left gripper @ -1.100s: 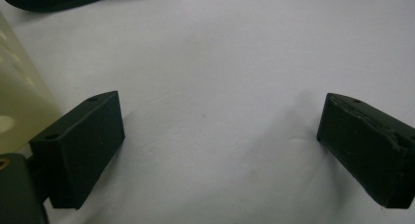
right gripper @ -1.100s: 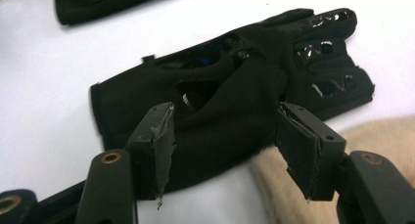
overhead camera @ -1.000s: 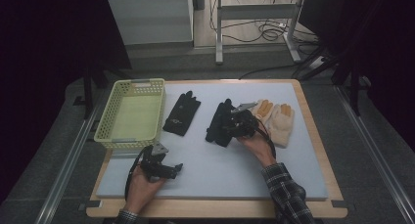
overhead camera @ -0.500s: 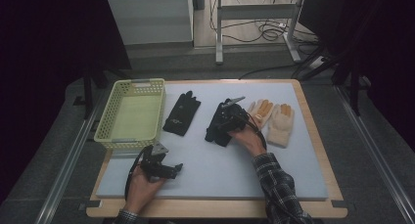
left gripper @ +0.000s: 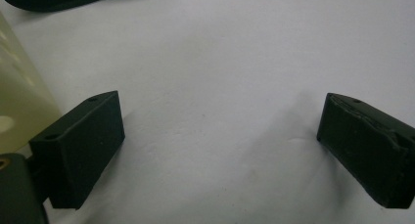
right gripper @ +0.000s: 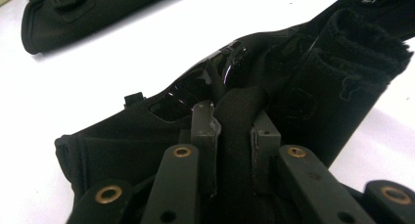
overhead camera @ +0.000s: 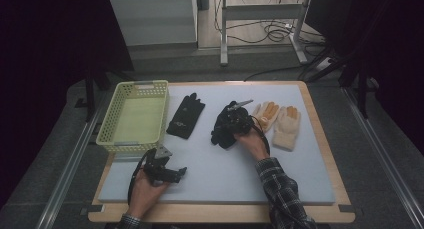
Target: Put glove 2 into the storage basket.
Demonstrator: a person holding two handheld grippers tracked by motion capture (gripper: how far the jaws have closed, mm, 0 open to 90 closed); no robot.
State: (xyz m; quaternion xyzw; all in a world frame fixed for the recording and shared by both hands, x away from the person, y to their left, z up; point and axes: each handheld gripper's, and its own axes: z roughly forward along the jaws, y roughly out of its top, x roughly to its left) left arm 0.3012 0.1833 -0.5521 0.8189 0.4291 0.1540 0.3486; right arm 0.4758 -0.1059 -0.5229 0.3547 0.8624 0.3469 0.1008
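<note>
Pinching a fold of the black glove (right gripper: 274,101) between its fingers (right gripper: 205,136), the right gripper (overhead camera: 234,123) has just been closing, and the fabric now bunches up between the two pads in the right gripper view. That glove lies near the middle of the worktop (overhead camera: 300,179), between a second black glove (overhead camera: 186,116) lying flat to its left and a pair of tan gloves (overhead camera: 279,122) just beside it on the right. Taking a raised fold rather than the flat cloth is probably what gives the pads something to bite on. The yellow basket (overhead camera: 132,144) stands at the worktop's left edge, and seems the likely place for the gloves to go. The left gripper (overhead camera: 165,170) rests low near the front edge just below the basket, its fingers (left gripper: 80,145) spread wide with nothing but bare surface between them, apparently waiting out of the way.
</note>
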